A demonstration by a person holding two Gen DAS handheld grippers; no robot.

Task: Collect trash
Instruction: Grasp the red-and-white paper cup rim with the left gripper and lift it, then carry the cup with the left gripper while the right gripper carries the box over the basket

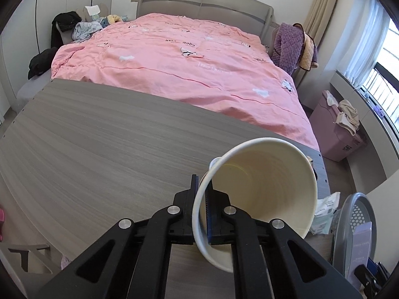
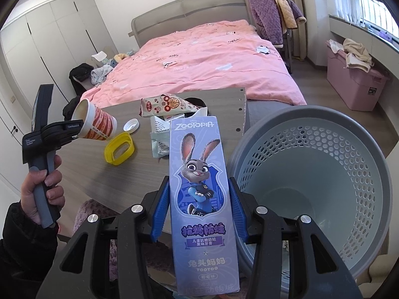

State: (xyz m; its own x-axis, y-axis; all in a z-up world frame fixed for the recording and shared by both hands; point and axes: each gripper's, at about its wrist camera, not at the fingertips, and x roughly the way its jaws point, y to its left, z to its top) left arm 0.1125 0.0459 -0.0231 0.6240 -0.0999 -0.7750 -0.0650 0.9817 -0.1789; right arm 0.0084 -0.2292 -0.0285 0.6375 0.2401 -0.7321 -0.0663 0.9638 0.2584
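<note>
My left gripper (image 1: 204,194) is shut on the rim of a paper cup (image 1: 264,189), held tilted above the wooden table (image 1: 99,149). The right wrist view also shows that gripper (image 2: 74,130) and the cup (image 2: 97,122), white with red print. My right gripper (image 2: 198,214) is shut on a purple Zootopia toothpaste box (image 2: 197,174), held upright just left of the grey perforated trash basket (image 2: 311,174). On the table lie a yellow plastic ring (image 2: 119,149), a white bottle cap (image 2: 131,125), a red-patterned snack wrapper (image 2: 169,106) and a pale green packet (image 2: 160,137).
A bed with a pink quilt (image 2: 199,57) stands behind the table. A pink storage box (image 2: 354,84) with clothes sits at the right by the window. A purple robe (image 2: 269,17) hangs on a chair. The basket also shows in the left wrist view (image 1: 354,234).
</note>
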